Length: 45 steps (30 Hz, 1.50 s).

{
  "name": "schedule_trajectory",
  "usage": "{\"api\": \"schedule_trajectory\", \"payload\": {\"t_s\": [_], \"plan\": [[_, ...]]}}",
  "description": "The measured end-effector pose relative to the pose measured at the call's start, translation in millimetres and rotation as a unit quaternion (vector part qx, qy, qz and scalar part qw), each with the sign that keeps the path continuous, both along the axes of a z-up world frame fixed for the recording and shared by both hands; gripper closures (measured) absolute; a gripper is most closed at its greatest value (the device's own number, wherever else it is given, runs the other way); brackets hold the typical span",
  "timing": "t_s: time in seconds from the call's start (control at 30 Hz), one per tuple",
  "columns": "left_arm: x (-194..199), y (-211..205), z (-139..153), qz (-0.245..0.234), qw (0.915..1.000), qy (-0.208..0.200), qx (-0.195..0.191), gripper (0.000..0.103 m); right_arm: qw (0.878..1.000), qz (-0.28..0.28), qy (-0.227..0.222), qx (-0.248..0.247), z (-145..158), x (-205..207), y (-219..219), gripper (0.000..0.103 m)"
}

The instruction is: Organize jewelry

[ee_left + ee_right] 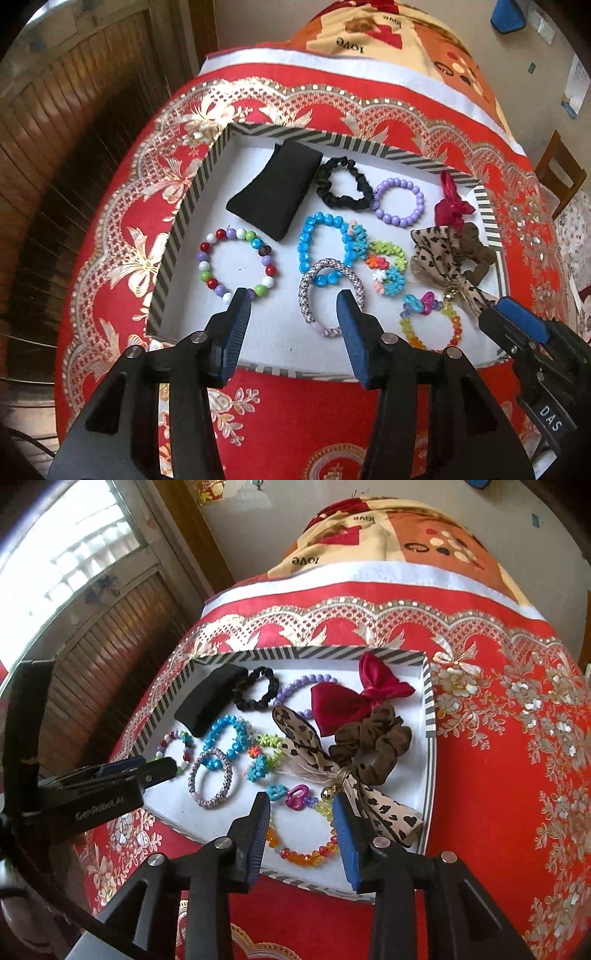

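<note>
While both tools hang over the striped tray point(192, 192), the left view shows the left hand-held gripper point(293, 301) released and empty, the woven bracelet point(328, 295) lying at one o'clock just past its tips, its long axis running toward the camera.

From the right view, the right hand-held gripper point(301, 805) is partly parted, gripping nothing, framing the orange bead bracelet point(306, 853) straight ahead at twelve o'clock. Each hand looks nearer its own bracelet.

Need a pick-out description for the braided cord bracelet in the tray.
Find the striped-rim tray on the red cloth. Along its near side, middle, lies the cord bracelet, overlapping the blue bead bracelet. It is the only woven, speckled grey-white ring; its neighbours are beads.
</note>
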State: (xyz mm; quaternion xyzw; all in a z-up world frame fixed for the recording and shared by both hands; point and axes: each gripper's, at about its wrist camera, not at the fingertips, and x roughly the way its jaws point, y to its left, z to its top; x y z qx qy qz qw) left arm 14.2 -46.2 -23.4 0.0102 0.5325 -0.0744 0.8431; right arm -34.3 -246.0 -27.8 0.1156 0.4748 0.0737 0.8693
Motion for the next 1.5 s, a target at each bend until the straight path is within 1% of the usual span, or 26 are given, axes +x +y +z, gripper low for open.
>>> {"api": "schedule_trajectory", "payload": {"t_s": [0.23, 0.4, 0.7, 0.83, 0.9, 0.97, 1.3, 1.5], "plan": [[-17, -2, 17, 0.0, 0.9999, -0.016, 0.003, 0.055, 1.0, -0.02, -0.024, -0.004, 15, -11, 2, 0.067], [-30, -4, 27, -0.002, 0.9993, -0.027, 0.026, 0.055, 0.999, -0.024, -0.041, -0.005, 26, -20, 6, 0.066], [-52, 7, 47, 0.011, 0.9982, -0.055, 0.023, 0.055, 0.998, -0.019, -0.055, -0.012, 40, -33, 17, 0.064], [-60, 6, 53, 0.013, 0.9976, -0.062, 0.025, 0.055, 0.998, -0.018, -0.065, -0.017, 47, -40, 20, 0.064], [-64, 5, 57, 0.013, 0.9972, -0.068, 0.027, 0.055, 0.997, -0.017, -0.07, -0.02, 51, -44, 21, 0.061], [-67, 4, 61, 0.013, 0.9966, -0.075, 0.03, 0.055, 0.997, -0.017, -0.075, -0.02, 54, -48, 21, 0.061], [-79, 1, 74, 0.017, 0.9948, -0.096, 0.028, 0.055, 0.996, -0.028, -0.083, -0.034, 66, -59, 17, 0.06], [-83, -1, 76, 0.018, 0.9946, -0.099, 0.027, 0.055, 0.996, -0.028, -0.08, -0.037, 66, -61, 16, 0.059]]}}
